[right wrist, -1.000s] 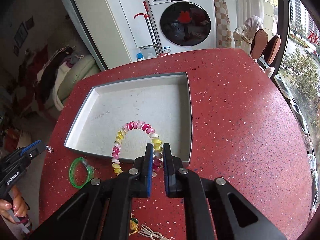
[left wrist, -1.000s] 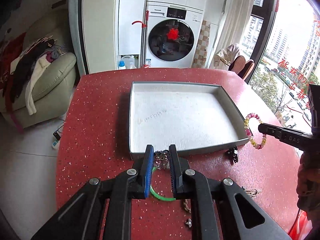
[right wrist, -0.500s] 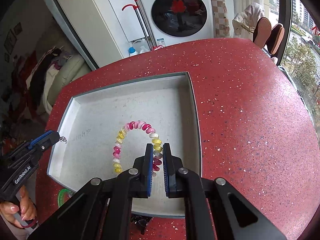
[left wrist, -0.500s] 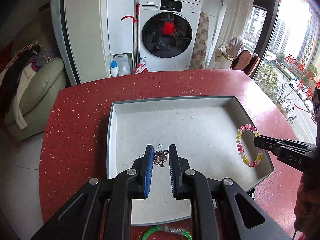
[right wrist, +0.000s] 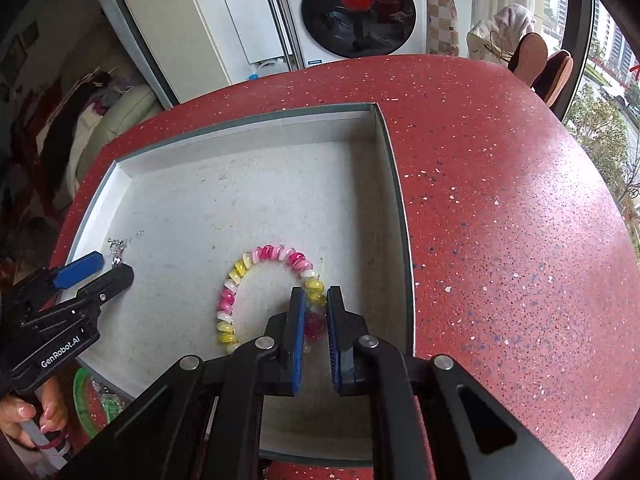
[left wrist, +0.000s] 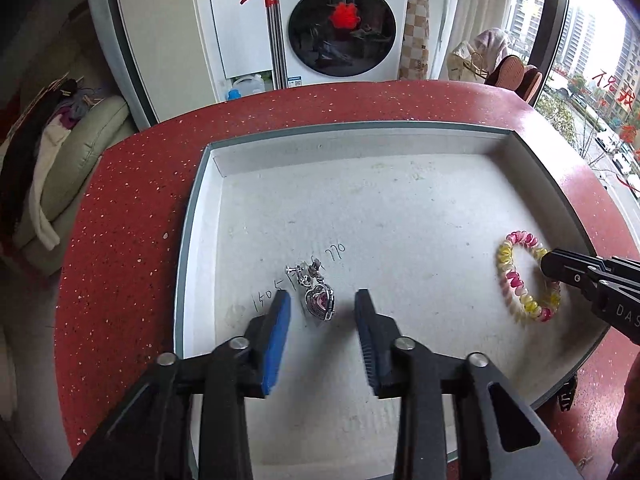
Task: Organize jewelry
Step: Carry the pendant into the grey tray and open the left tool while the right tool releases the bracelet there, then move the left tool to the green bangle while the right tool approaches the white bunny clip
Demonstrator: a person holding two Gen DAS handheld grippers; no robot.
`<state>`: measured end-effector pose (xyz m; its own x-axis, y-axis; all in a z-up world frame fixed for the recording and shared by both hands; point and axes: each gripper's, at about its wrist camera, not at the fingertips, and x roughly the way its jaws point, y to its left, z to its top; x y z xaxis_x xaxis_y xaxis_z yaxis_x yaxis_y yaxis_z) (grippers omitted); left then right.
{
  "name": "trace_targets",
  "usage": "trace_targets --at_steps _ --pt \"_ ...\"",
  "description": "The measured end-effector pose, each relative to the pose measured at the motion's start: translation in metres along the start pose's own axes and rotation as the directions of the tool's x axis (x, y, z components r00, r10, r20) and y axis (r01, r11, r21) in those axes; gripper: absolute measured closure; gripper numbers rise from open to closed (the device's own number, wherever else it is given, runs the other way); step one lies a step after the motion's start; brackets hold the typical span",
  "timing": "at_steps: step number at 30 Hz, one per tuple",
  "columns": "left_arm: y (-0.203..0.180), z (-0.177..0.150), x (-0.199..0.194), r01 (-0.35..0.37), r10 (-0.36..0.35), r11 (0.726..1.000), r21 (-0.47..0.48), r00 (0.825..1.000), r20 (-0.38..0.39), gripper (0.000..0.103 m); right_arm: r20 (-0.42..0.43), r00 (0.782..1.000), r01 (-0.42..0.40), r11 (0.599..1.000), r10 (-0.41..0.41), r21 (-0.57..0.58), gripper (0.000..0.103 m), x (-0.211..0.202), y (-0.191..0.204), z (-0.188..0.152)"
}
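Observation:
A shallow white tray with a grey rim [left wrist: 188, 240] sits on the red speckled table [left wrist: 120, 240]. My left gripper [left wrist: 324, 298] hangs low over the tray floor, its jaws opening wide. A silver heart pendant with pink stones [left wrist: 319, 303] lies loose on the floor between them, touching neither pad. In the right wrist view my right gripper [right wrist: 316, 293] is down at the tray's right side [right wrist: 400, 200], jaws opening slightly. The pink, yellow and white bead bracelet [right wrist: 256, 258] rests on the tray floor with a few beads in the narrow gap. The left gripper [right wrist: 114, 266] also shows there.
A green bangle [right wrist: 82, 396] lies on the table in front of the tray's near left corner, by a person's hand [right wrist: 24, 416]. A small black clip [left wrist: 566, 394] sits off the near right corner. The table's right half [right wrist: 500, 220] stretches to its curved edge.
Both grippers came forward over the tray and sank toward its floor. The left one opened and dropped the pendant. The right one's jaws parted a little around the bracelet, now lying flat.

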<state>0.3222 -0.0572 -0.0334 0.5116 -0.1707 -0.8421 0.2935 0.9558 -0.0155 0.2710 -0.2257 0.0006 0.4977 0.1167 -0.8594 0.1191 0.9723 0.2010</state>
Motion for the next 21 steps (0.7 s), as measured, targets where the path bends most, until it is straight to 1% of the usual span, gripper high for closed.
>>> trace_targets --at_steps 1,2,3,5,7,9,10,12,14,16,21 --pt "0.003 -0.001 -0.003 -0.010 0.010 1.000 -0.017 1.000 0.019 0.004 0.006 1.000 -0.012 1.000 0.012 0.007 0.078 -0.003 -0.001 -0.001" --pt "0.006 -0.001 -0.008 -0.015 0.016 0.999 -0.029 0.999 0.042 0.004 0.015 1.000 -0.022 1.000 0.021 0.015 0.067 -0.006 -0.001 -0.001" --pt "0.007 -0.001 -0.011 -0.009 0.011 0.999 -0.032 0.999 0.048 0.004 0.026 0.999 -0.031 0.999 0.030 0.022 0.061 -0.010 -0.002 -0.001" --pt "0.008 0.000 -0.015 -0.001 0.002 0.999 -0.032 0.999 0.045 0.004 0.044 0.998 -0.051 0.998 0.050 0.038 0.059 -0.019 -0.004 -0.001" --pt "0.008 -0.002 -0.023 -0.012 0.014 1.000 -0.026 0.998 0.057 0.003 0.061 0.995 -0.079 0.995 0.076 0.054 0.053 -0.030 -0.005 -0.001" --pt "0.007 -0.005 -0.036 -0.020 0.022 1.000 -0.022 0.997 0.080 0.003 0.084 0.992 -0.098 0.993 0.093 0.064 0.039 -0.043 -0.005 -0.005" --pt "0.006 -0.008 -0.043 -0.022 0.024 0.999 -0.023 0.995 0.094 0.003 0.098 0.990 -0.109 0.992 0.102 0.069 0.036 -0.050 -0.005 -0.008" --pt "0.008 -0.017 -0.057 -0.019 0.022 0.999 -0.030 0.994 0.110 0.003 0.127 0.984 -0.133 0.988 0.122 0.080 0.026 -0.065 -0.004 -0.015" --pt "0.010 -0.028 -0.069 -0.017 0.021 0.999 -0.039 0.994 0.110 0.004 0.156 0.978 -0.155 0.984 0.140 0.090 0.020 -0.079 -0.003 -0.025" --pt "0.012 -0.043 -0.080 -0.002 0.007 0.999 -0.044 0.995 0.102 0.004 0.173 0.972 -0.178 0.978 0.159 0.104 0.018 -0.090 -0.004 -0.036" --pt "0.020 -0.085 -0.097 0.029 -0.022 0.995 -0.094 0.997 0.073 0.004 0.191 0.959 -0.239 0.961 0.212 0.136 0.015 -0.108 -0.004 -0.070"
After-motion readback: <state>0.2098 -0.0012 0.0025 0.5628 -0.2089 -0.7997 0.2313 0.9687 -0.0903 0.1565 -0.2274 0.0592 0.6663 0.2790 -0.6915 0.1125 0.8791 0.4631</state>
